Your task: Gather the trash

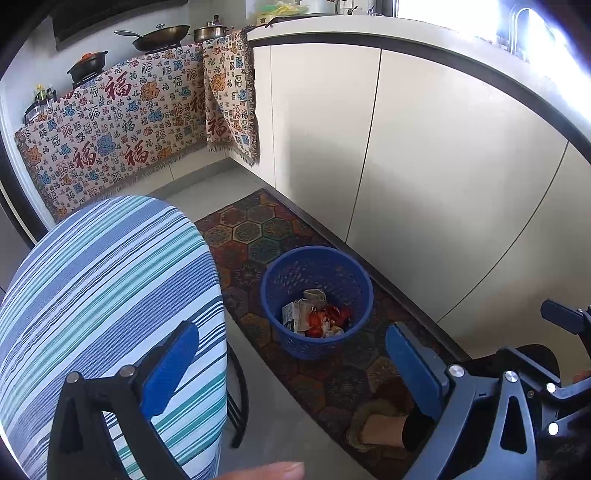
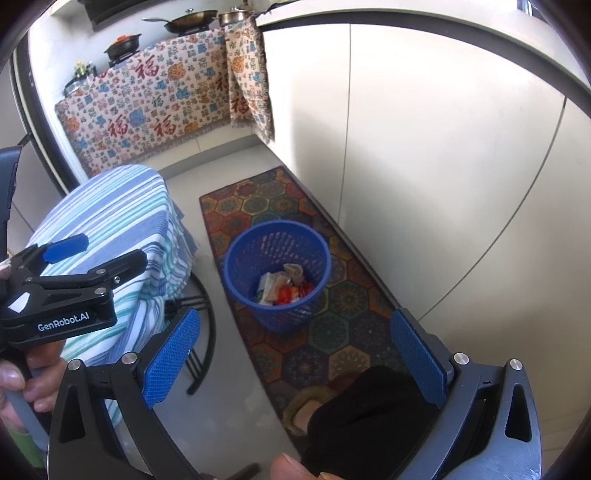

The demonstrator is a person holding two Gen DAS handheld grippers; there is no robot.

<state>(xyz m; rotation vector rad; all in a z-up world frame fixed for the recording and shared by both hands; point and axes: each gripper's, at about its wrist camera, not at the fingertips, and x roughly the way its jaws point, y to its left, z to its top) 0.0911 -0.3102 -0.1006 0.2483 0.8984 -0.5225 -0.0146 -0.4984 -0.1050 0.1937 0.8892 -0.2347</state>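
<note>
Blue-padded left claw (image 1: 291, 363) and right claw (image 2: 295, 354), both spread empty, above trash-filled basket (image 2: 236, 254).

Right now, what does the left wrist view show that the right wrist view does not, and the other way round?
Only the left wrist view shows the bright window above the counter, with the open left hand-held gripper in front.

Only the right wrist view shows the left hand-held gripper's "GenRobot.AI" body from the side and the open right hand-held gripper.

Both show the blue trash basket holding wrappers on the patterned rug, the striped table cover, and the pans on the stove.
</note>
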